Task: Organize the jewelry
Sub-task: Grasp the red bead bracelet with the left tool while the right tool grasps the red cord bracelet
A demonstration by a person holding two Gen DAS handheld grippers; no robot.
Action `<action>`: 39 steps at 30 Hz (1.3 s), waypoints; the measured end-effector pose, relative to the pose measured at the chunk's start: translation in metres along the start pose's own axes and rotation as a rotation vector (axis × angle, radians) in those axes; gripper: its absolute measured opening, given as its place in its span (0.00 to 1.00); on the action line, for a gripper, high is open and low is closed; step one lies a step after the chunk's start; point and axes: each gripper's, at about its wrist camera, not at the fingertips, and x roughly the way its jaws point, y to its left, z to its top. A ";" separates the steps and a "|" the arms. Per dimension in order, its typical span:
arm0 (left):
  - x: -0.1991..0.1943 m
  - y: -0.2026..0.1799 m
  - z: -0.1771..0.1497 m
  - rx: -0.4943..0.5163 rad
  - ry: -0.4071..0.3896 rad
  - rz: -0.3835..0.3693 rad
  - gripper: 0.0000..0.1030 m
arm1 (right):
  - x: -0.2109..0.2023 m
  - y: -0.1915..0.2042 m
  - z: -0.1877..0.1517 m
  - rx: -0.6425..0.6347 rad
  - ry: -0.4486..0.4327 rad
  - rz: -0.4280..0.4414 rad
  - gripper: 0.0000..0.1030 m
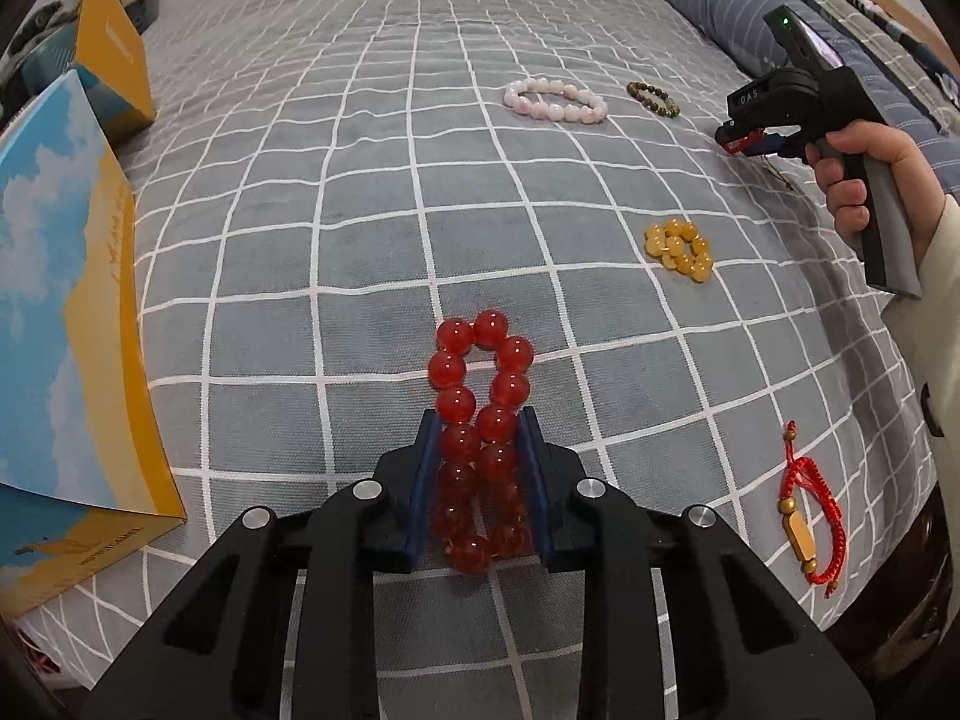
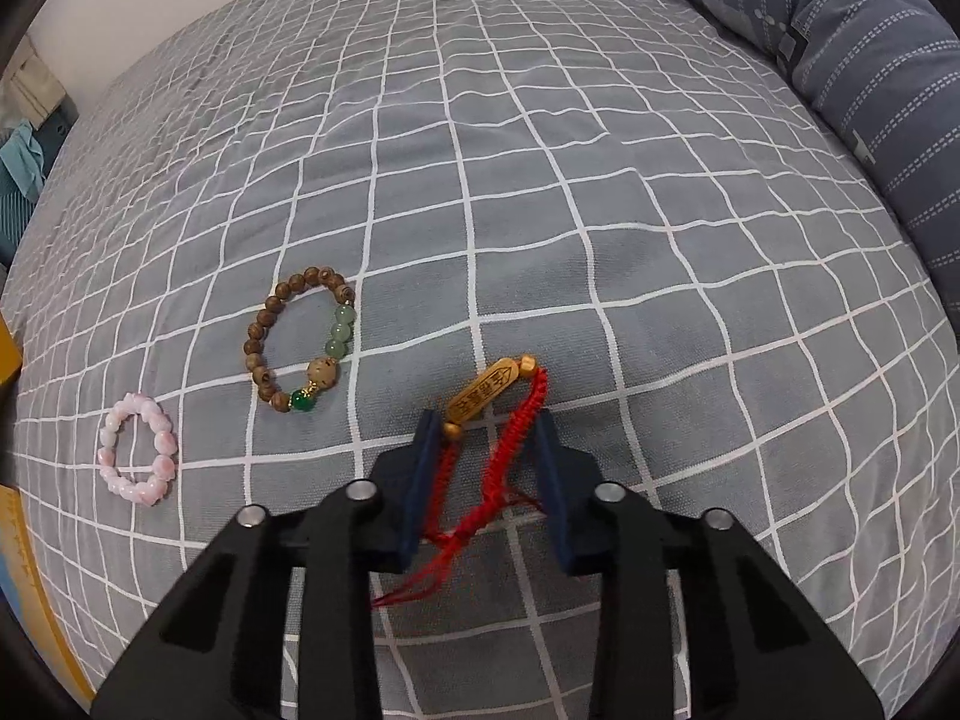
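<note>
My left gripper is shut on a red bead bracelet, squeezed long and narrow between the blue pads, over the grey checked bedspread. My right gripper holds a red cord bracelet with a gold charm between its pads; the cord hangs across the gap. In the left wrist view the right gripper is at the far right with red cord in its tip. A pink bead bracelet, a brown-green bead bracelet, a yellow bead bracelet and another red cord bracelet lie on the bed.
A blue-and-yellow box lies at the left edge, a yellow box behind it. A striped blue pillow lies along the right. The pink bracelet and brown-green bracelet lie left of my right gripper.
</note>
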 end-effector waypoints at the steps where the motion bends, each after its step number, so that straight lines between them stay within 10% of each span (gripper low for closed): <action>1: -0.001 0.000 0.000 0.002 -0.001 0.001 0.25 | 0.000 -0.001 0.000 0.003 0.003 -0.007 0.08; 5: -0.005 -0.002 0.001 0.013 -0.014 0.006 0.21 | -0.005 -0.003 0.001 0.007 -0.006 -0.019 0.08; 7: -0.008 -0.002 0.002 0.023 -0.026 0.019 0.04 | -0.007 -0.005 0.001 0.010 -0.008 -0.018 0.08; 17: -0.005 0.000 0.006 0.021 -0.024 0.033 0.05 | -0.016 -0.006 -0.001 0.005 -0.022 -0.012 0.08; 24: 0.005 0.004 0.004 -0.002 -0.007 -0.028 0.41 | -0.011 -0.006 -0.002 -0.003 -0.003 -0.007 0.08; 39: 0.010 0.015 0.001 -0.017 -0.031 0.061 0.42 | -0.007 -0.008 -0.005 0.000 0.012 -0.006 0.08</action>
